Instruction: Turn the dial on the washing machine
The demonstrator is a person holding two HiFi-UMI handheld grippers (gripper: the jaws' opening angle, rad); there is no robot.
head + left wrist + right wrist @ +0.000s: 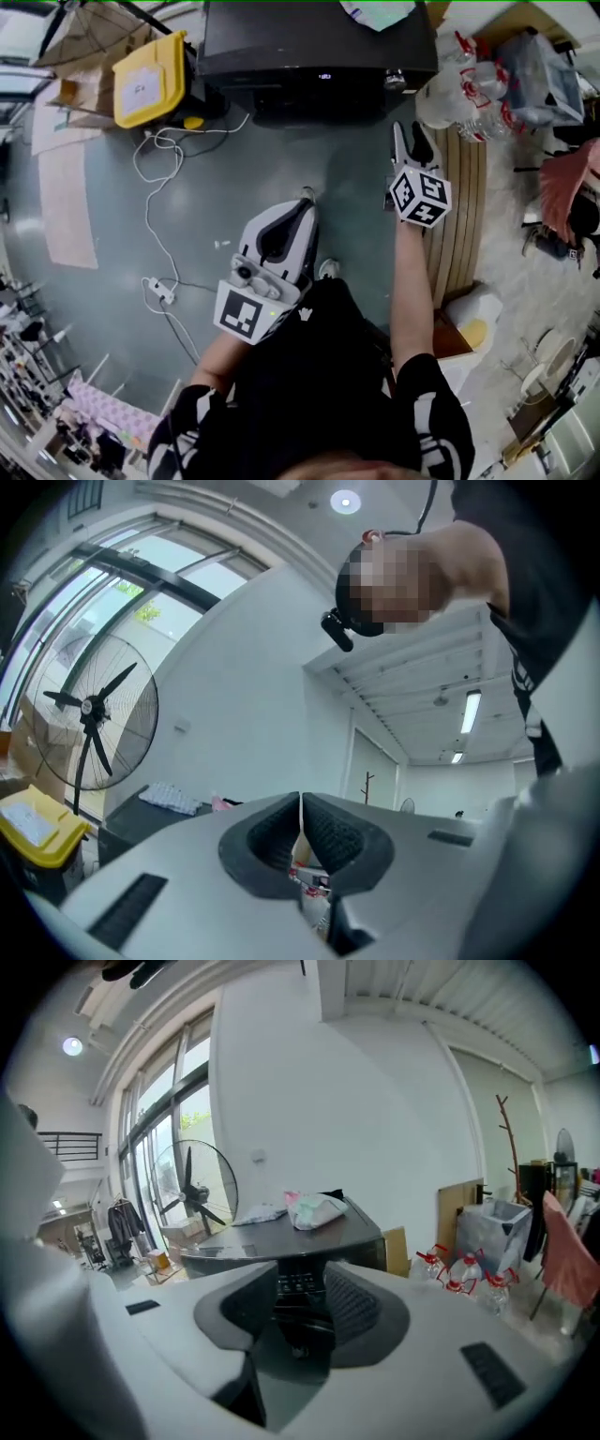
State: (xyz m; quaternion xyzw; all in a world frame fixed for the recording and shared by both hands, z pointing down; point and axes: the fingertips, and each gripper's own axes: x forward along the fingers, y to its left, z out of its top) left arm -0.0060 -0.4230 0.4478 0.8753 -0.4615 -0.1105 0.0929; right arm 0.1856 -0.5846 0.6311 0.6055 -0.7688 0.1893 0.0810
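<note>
The washing machine (319, 37) stands at the top of the head view, and the small round knob (395, 81) at the right end of its front edge is probably the dial, though we cannot resolve it clearly. The right gripper (411, 131) is positioned near that end without touching it, its jaws apart and empty, framing the machine's control panel (300, 1283). The left gripper (307, 199) sits well back, with its jaws closed together on nothing.
</note>
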